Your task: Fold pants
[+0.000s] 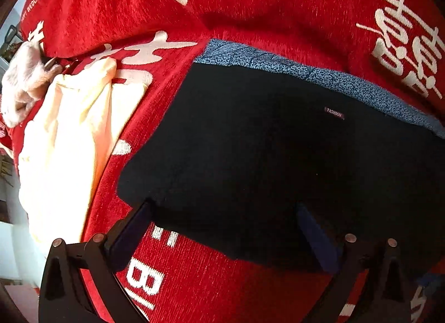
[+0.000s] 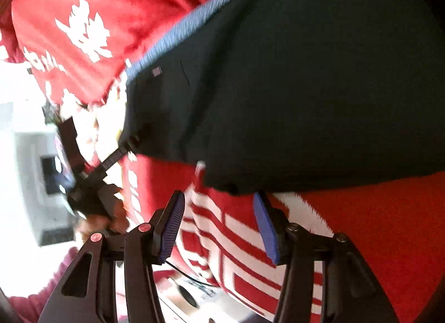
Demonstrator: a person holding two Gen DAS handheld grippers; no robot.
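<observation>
Black pants (image 1: 264, 150) with a blue speckled waistband (image 1: 319, 75) and a small "FASHION" label lie folded flat on a red blanket (image 1: 250, 9) with white characters. My left gripper (image 1: 222, 209) is open, its fingertips at the near edge of the pants, holding nothing. In the right wrist view the pants (image 2: 292, 86) fill the upper right. My right gripper (image 2: 219, 198) is open just below their near edge, apart from the cloth. The left gripper (image 2: 111, 159) shows there at the pants' left corner.
A cream garment (image 1: 64, 139) and a fluffy pinkish item (image 1: 25, 81) lie on the blanket's left. The blanket edge drops off at left in the right wrist view, with white furniture (image 2: 25, 139) beyond.
</observation>
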